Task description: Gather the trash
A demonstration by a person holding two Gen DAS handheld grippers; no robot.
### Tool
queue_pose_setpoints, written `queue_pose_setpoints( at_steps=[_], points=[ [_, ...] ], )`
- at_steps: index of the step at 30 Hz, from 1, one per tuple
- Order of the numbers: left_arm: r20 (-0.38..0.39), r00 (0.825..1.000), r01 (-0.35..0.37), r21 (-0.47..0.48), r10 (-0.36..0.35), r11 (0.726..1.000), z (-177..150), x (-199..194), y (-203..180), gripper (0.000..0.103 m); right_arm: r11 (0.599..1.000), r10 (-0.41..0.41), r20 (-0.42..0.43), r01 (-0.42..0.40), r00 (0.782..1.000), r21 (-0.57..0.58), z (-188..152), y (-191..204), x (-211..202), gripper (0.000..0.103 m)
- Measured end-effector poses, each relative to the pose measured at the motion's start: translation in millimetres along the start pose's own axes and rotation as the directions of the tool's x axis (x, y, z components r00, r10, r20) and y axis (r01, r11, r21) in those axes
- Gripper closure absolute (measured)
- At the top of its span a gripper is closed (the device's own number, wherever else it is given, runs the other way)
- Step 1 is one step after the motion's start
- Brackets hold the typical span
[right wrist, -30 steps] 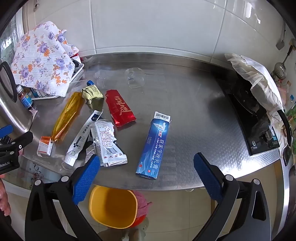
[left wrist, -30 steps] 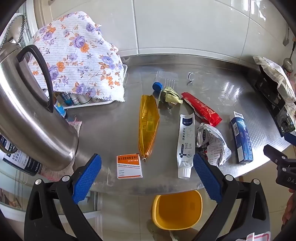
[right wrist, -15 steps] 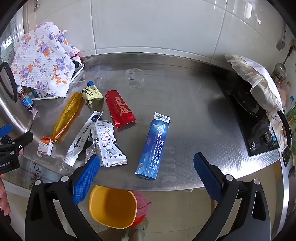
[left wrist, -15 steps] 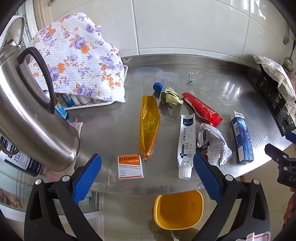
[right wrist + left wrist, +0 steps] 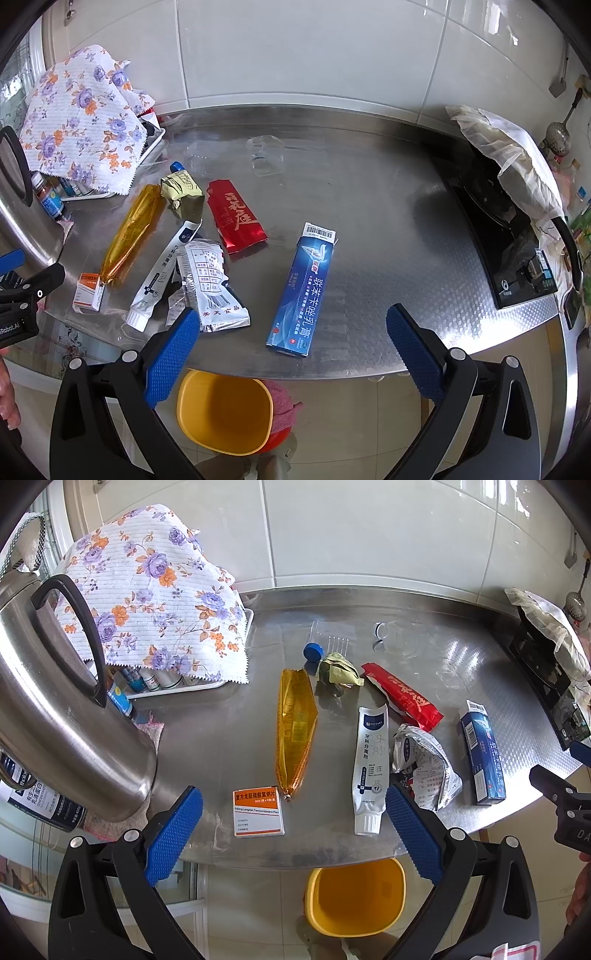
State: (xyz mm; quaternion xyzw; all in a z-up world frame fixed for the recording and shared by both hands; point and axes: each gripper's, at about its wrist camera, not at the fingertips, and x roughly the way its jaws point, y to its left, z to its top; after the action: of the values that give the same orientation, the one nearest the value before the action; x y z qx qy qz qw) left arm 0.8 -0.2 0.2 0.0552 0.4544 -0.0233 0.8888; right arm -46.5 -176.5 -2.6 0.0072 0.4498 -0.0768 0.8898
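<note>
Trash lies on a steel counter point(image 5: 207, 738): an orange-and-white medicine box point(image 5: 259, 811), an amber wrapper point(image 5: 295, 727), a white tube point(image 5: 370, 764), a crumpled foil packet point(image 5: 424, 764), a red packet point(image 5: 402, 696), a blue toothpaste box point(image 5: 304, 291), a crumpled green wrapper point(image 5: 338, 670) and a blue cap point(image 5: 313, 651). A yellow bin point(image 5: 354, 897) stands on the floor below the counter edge. My left gripper point(image 5: 293, 832) is open and empty, in front of the medicine box. My right gripper point(image 5: 293, 352) is open and empty, in front of the toothpaste box.
A steel kettle point(image 5: 55, 709) stands at the left beside a tray of small bottles under a floral cloth point(image 5: 147, 602). A black stove point(image 5: 506, 236) with a white cloth sits at the right. A clear plastic piece point(image 5: 266, 155) lies near the back wall.
Both grippers have drifted only slightly; the view barely shifts. Nothing on the counter has moved.
</note>
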Motion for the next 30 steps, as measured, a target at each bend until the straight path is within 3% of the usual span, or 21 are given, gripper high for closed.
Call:
queue_pose_setpoints(
  at_steps=[30],
  points=[
    [-0.007,1.000,0.009,-0.011,-0.009,1.000,-10,-1,5,0.004,1.000,-0.001,0.001,0.001,1.000,0.007,-1,-1,-1,0.003]
  ],
)
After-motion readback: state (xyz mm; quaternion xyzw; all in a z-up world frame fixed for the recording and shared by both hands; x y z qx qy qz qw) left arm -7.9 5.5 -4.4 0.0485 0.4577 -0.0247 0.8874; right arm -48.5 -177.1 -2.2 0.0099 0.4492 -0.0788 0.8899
